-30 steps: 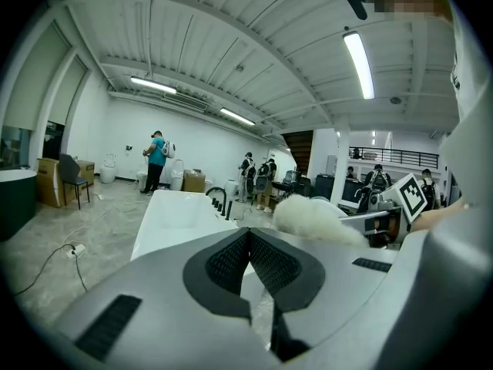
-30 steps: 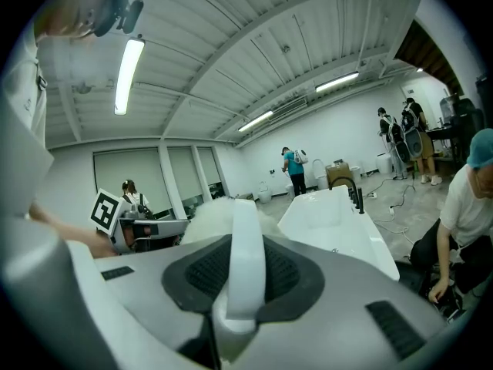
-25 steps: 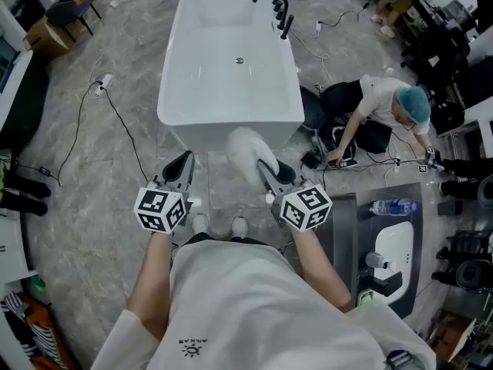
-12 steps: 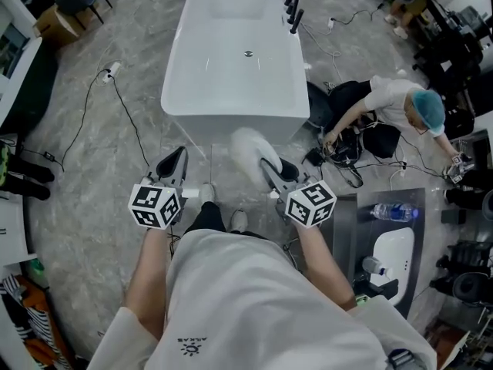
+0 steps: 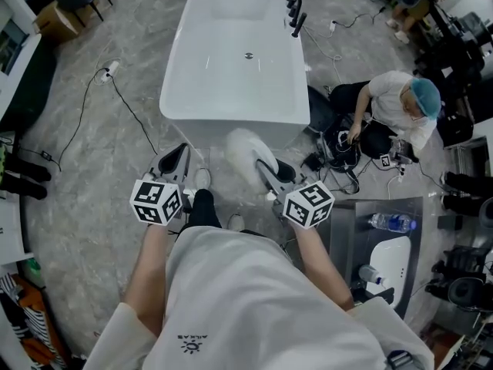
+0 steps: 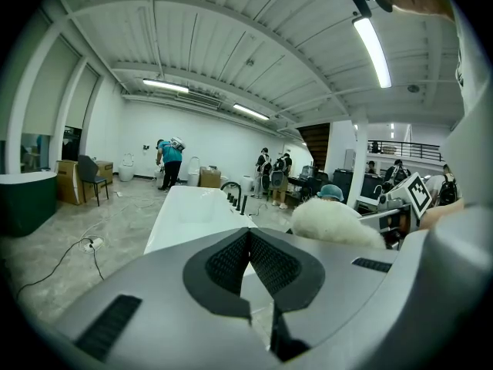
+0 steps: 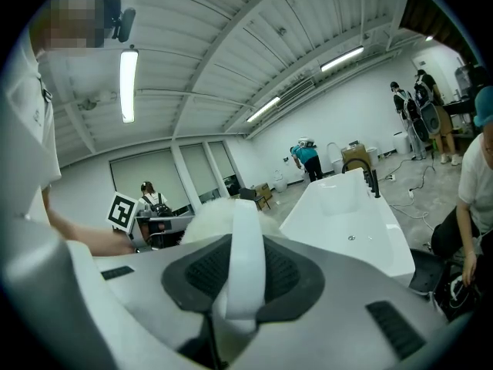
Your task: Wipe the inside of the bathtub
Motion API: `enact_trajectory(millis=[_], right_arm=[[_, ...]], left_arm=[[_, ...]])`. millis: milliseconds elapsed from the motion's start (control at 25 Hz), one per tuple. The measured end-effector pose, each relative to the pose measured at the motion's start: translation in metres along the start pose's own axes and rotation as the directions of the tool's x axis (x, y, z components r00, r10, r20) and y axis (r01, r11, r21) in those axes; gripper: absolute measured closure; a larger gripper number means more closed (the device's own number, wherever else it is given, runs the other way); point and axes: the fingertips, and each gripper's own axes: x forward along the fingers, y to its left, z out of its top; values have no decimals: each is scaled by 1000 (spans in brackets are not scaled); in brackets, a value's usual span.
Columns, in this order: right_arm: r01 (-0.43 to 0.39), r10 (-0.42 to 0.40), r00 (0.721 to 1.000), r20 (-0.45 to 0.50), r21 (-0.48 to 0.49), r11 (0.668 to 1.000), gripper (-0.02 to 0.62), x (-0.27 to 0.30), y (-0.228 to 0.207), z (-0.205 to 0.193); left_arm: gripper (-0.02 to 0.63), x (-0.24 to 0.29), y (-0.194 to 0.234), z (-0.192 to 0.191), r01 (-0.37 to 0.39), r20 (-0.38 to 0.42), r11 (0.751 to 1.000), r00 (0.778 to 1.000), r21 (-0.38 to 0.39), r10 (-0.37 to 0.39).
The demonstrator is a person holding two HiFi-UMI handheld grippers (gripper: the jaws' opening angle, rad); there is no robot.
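Bathtub (image 5: pixel 223 75) stands white on the grey floor (image 5: pixel 92 183), straight ahead of both grippers and apart from them, with a black faucet (image 5: pixel 285 2) on its far right rim. The right gripper (image 5: pixel 266 168) pinches the white handle (image 7: pixel 246 260) of a fluffy duster (image 5: pixel 245 151), whose head hangs just before the tub's near wall. The left gripper (image 5: pixel 176 160) has its jaws pressed together on nothing. A person (image 5: pixel 393 106) crouches among cables right of the tub.
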Motion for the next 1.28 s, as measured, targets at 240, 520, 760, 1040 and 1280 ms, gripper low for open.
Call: enact_trajectory(millis=[240, 520, 760, 1040, 1280], right_arm=[[-17, 17, 999, -28, -3, 1000, 500, 36, -4, 5], [-17, 17, 998, -57, 2, 1000, 500, 101, -13, 23], [-20, 20, 996, -89, -4, 1000, 500, 159, -17, 43], [-3, 5, 993, -121, 19, 1000, 500, 229, -25, 55], [-3, 7, 988, -156, 25, 1000, 500, 270, -33, 58]], left_arm=[[595, 18, 33, 4, -1, -11, 1000, 1000, -9, 1], [595, 52, 91, 9, 22, -39, 999, 999, -25, -22], [595, 84, 138, 23, 65, -57, 997, 996, -42, -67], [595, 111, 188, 29, 134, -82, 989, 987, -59, -139], [595, 127, 221, 29, 173, -93, 982, 979, -81, -181]])
